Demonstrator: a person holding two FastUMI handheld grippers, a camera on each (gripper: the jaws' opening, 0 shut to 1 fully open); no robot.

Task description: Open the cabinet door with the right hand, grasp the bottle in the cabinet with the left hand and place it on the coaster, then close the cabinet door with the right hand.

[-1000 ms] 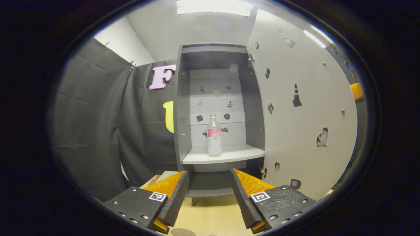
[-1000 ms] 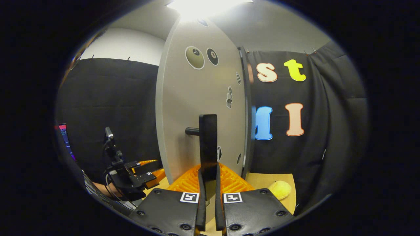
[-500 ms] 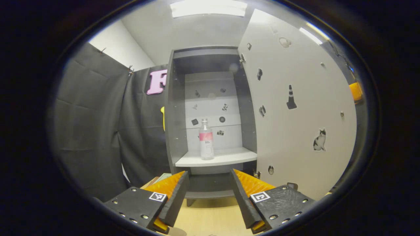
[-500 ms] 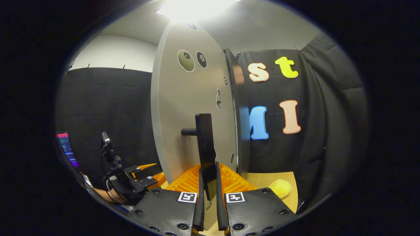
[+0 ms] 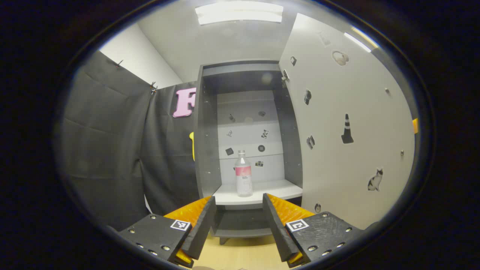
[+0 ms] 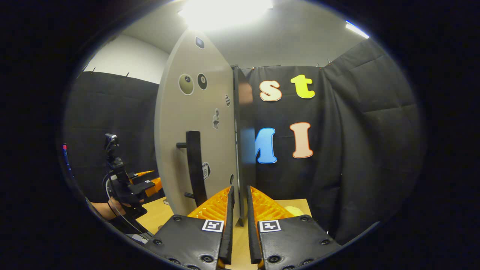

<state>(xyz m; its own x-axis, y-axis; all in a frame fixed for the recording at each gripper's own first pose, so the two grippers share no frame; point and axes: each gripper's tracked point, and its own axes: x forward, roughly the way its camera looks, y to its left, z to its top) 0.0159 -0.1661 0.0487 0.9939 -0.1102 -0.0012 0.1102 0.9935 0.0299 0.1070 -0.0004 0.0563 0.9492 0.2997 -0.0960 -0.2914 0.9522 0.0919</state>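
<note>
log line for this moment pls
door: open | bottle: upright on cabinet shelf | left gripper: open, facing bottle | right gripper: off handle, jaws nearly closed, empty

A staged recording booth is indicated: black cloth walls [image 5: 112,150] are pinned up around a sticker-covered cabinet [image 5: 247,123] set on a wooden bench [image 5: 240,255].

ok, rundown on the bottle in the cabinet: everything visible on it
The bottle is a small clear plastic-looking one with a narrow neck, a pale cap and a pink-and-white label band around its middle. It stands upright on the cabinet's light shelf, near the shelf's front edge and left of its centre, with the sticker-dotted back panel behind it. Nothing else touches it. Any contents are too hard to judge. The left gripper sits well short of it, jaws open, the bottle framed between them.
</note>
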